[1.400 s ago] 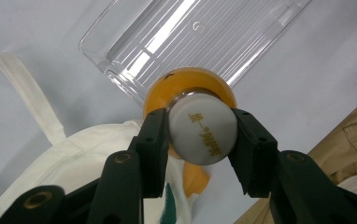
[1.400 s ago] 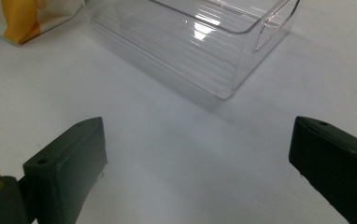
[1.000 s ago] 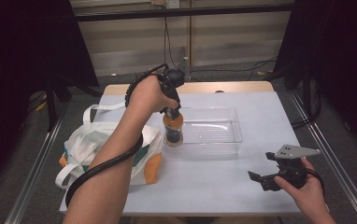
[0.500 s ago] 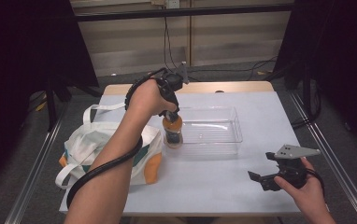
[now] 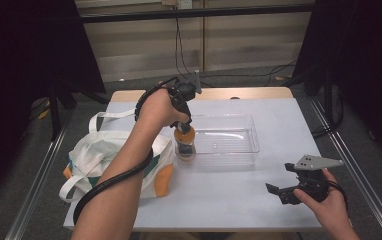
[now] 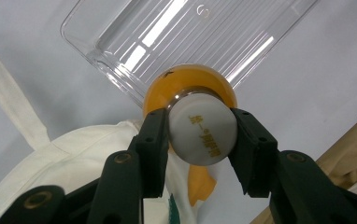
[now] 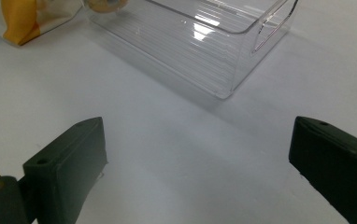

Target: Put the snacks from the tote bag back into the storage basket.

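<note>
Above the clear tray's [image 5: 229, 145] corner, left tongs [image 6: 200, 140] point down, clamping the bottle [image 6: 202, 128].

The high view looks forward and down from above the person's side, taking in the whole white surface [image 5: 229, 200]. The left gripper view looks steeply down from close above an orange bottle [image 6: 203, 133] and the clear tray [image 6: 120, 60]. The right gripper view sits low over the surface, facing that same tray [image 7: 214, 56] from nearby.
</note>
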The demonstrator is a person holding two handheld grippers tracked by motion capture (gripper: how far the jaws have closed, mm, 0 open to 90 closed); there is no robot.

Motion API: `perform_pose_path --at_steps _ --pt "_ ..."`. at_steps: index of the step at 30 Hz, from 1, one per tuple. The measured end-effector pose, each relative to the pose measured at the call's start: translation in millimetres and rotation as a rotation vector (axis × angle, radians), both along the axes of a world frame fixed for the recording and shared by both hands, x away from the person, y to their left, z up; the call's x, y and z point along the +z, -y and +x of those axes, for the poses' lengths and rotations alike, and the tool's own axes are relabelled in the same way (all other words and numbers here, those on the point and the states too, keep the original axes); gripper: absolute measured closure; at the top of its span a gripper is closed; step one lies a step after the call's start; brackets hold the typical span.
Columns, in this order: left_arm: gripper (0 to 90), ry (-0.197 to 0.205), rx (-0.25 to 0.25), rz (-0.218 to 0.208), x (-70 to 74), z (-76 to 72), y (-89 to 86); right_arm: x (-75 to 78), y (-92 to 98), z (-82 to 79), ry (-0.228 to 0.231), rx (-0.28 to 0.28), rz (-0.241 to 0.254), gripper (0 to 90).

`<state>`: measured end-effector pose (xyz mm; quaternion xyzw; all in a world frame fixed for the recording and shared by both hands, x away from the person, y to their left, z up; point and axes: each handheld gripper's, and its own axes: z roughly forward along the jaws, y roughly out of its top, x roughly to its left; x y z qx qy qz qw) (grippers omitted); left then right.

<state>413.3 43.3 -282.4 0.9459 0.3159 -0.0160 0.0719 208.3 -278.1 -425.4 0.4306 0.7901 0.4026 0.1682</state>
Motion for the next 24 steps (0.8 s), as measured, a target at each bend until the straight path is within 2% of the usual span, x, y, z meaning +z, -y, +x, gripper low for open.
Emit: perform_pose_path --at_steps 2,4,12,14,15,24 --pt "59.2 0.002 -0.014 0.004 -0.9 0.8 0.0 0.1 -0.3 -0.1 0.001 -0.002 0.001 4.0" --pt "59.2 0.008 -0.005 0.002 -2.0 -0.5 1.1 0.1 -0.3 -0.1 0.001 -0.001 0.001 4.0" --pt "59.2 -0.005 0.0 0.006 -6.1 0.9 1.1 0.3 0.0 0.0 0.004 -0.003 -0.002 3.9" --pt "59.2 -0.009 -0.014 0.006 -7.3 2.1 0.6 0.2 0.1 0.0 0.004 -0.004 -0.002 3.9" --pt "59.2 -0.01 0.007 0.004 -8.3 0.4 1.4 0.3 0.2 0.1 0.005 -0.004 -0.003 3.9" --pt "59.2 -0.009 0.001 0.01 -9.1 0.5 1.9 1.0 0.1 -0.1 0.007 0.0 -0.002 3.8"
